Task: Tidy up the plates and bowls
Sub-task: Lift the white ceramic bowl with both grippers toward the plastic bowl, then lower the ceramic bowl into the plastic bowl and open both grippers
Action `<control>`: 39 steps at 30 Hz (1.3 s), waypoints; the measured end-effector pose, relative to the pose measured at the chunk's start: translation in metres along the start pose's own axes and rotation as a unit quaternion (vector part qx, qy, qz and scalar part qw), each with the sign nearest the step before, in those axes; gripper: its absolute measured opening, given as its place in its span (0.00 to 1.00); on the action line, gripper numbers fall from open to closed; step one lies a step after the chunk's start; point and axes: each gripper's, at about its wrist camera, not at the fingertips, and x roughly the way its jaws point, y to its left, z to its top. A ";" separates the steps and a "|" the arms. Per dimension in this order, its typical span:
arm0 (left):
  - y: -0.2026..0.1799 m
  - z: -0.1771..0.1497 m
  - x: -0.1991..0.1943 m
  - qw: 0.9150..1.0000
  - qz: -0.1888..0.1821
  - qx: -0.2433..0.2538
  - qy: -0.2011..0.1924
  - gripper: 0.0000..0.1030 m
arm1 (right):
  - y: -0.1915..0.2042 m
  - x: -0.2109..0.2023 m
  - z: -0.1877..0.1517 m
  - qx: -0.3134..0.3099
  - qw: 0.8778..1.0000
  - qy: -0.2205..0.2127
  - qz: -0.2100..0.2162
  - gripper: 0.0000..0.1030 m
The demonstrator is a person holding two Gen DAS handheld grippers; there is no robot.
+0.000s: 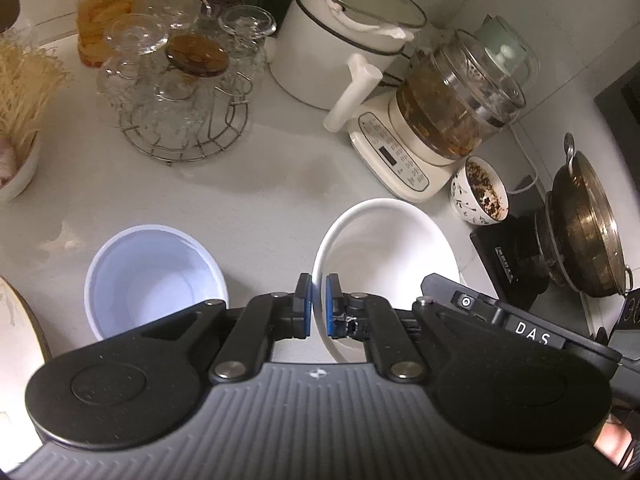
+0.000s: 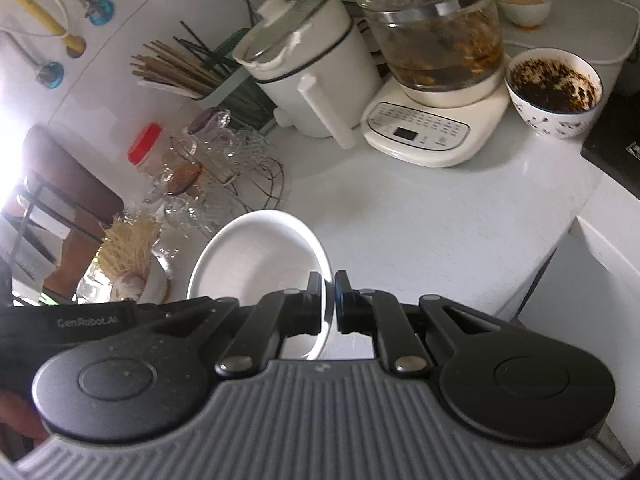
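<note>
A white bowl (image 1: 384, 248) is held above the white counter by both grippers. My left gripper (image 1: 319, 300) is shut on its left rim. My right gripper (image 2: 329, 300) is shut on its right rim; the bowl also shows in the right wrist view (image 2: 256, 264). The right gripper's body (image 1: 520, 324) shows beside the bowl in the left wrist view. A pale blue-white bowl (image 1: 154, 276) stands empty on the counter to the left of the held bowl.
Behind stand a rack of glass cups (image 1: 180, 80), a white electric pot (image 1: 348, 32), a glass kettle on its base (image 1: 448, 108) and a patterned bowl of tea dregs (image 1: 480, 192). A metal pot (image 1: 588, 232) sits at right. A bowl of noodles (image 1: 20, 120) sits at left.
</note>
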 end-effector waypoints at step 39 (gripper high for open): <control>0.137 -0.025 -0.038 0.988 0.046 -0.144 -0.029 0.08 | 0.106 0.087 -0.025 -0.108 0.988 0.106 0.031 0.11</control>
